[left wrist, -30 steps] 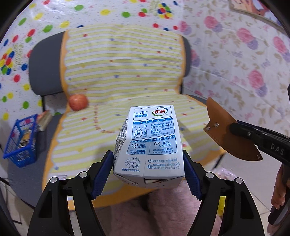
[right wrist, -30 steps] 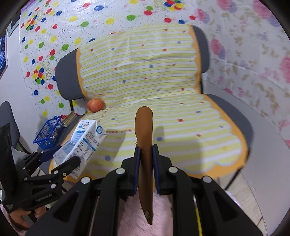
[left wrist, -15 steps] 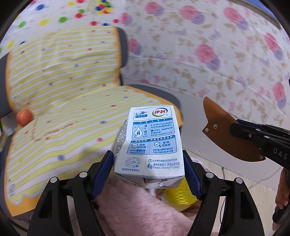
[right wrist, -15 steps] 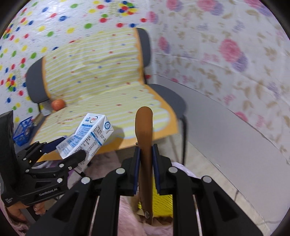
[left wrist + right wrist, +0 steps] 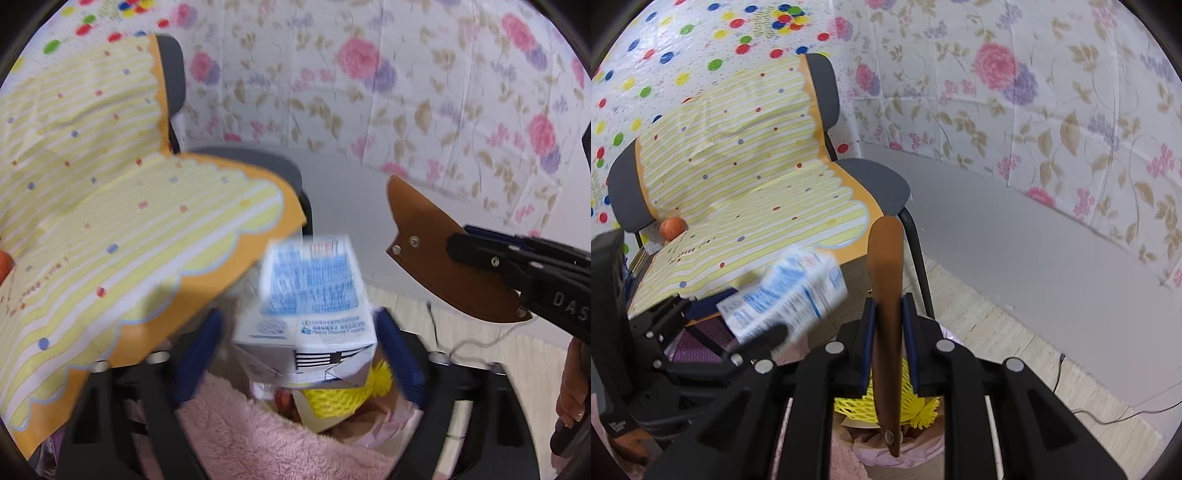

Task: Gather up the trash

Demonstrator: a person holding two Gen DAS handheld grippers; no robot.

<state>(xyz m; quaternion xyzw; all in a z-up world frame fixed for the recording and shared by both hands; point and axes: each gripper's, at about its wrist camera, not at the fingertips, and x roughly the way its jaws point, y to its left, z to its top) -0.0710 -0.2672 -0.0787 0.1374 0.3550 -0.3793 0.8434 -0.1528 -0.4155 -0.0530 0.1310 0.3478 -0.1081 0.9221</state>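
Note:
A white and blue milk carton (image 5: 306, 306) sits between the blue pads of my left gripper (image 5: 299, 325), blurred and tipped forward. The jaws are opening; the left pad stands clear of it, so it is slipping free. Below it lies a yellow foam net (image 5: 343, 400) in a pink bag (image 5: 886, 458). My right gripper (image 5: 888, 306) has a brown leather sheath (image 5: 886, 280) upright between its pads. Its jaws are opening, though the pads still seem to touch the sheath. In the right wrist view the carton (image 5: 786, 295) hangs over the left gripper (image 5: 713, 321).
A grey chair (image 5: 882, 181) with a yellow striped cover (image 5: 738, 177) stands at the left, an apple (image 5: 672, 227) on its seat. Floral wallpaper and a grey skirting run behind. A cable (image 5: 1108, 413) lies on the floor. Pink fluffy cloth (image 5: 258, 439) is under the left gripper.
Both grippers swung right, away from the chair, to above the pink bag. The left jaws have spread and the carton has tipped and blurred. The sheath keeps its place between the right pads.

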